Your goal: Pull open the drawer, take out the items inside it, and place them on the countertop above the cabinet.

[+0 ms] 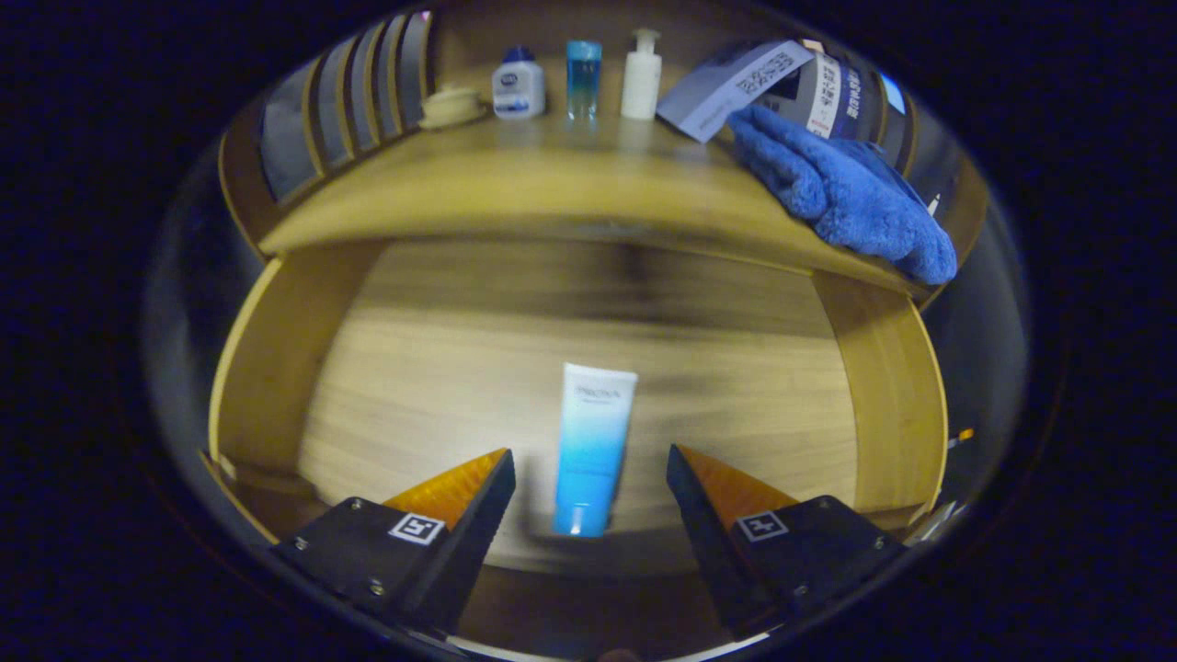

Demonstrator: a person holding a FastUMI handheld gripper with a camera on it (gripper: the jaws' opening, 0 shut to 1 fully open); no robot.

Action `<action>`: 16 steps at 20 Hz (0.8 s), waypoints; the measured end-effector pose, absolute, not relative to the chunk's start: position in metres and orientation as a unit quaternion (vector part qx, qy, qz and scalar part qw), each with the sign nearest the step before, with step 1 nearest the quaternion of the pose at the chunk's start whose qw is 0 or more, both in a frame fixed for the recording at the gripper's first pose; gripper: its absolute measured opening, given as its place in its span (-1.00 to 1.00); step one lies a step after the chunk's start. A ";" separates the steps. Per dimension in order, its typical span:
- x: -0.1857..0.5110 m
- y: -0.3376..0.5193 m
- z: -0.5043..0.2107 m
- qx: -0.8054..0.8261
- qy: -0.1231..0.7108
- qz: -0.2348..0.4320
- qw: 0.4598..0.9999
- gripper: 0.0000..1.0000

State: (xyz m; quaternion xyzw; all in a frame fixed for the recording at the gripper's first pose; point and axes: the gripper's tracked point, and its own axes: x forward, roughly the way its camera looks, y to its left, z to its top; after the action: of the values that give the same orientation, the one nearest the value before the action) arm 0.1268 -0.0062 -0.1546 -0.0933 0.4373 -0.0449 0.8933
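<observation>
The wooden drawer (276,368) stands pulled open below me. A blue-and-white tube (590,446) lies flat on its floor, cap end toward me, white end pointing to the cabinet. My gripper (590,460) is open, hovering above the drawer. The tube's lower half lies in the gap between the two fingers, and neither finger touches it. Beyond the drawer the wooden countertop (552,188) runs across the cabinet's top.
At the back of the countertop stand a white-and-blue jar (518,87), a clear blue bottle (583,75) and a white pump bottle (641,75), with a cream dish (452,106) beside them. A blue towel (841,188) lies on the right under a paper card (736,85).
</observation>
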 end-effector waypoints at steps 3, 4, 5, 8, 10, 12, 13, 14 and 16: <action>0.133 -0.004 -0.170 -0.032 0.456 -0.049 0.888 0.57; 0.135 -0.001 -0.178 -0.010 0.467 -0.041 0.883 0.34; 0.134 -0.004 -0.177 -0.003 0.472 -0.050 0.880 0.10; 0.133 0.000 -0.167 -0.029 0.471 -0.030 0.881 -0.14; 0.137 0.014 -0.147 0.010 0.424 -0.010 0.906 -0.14; 0.132 0.021 -0.126 0.026 0.391 0.000 0.920 -0.14; 0.124 0.028 -0.116 0.031 0.381 0.008 0.924 -0.15; 0.118 0.035 -0.106 0.036 0.368 0.018 0.929 -0.14; 0.111 0.040 -0.090 0.040 0.337 0.029 0.940 -0.14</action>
State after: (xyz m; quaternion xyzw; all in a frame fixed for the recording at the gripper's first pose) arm 0.1111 0.0396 -0.0898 0.0402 0.3372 0.0291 0.9401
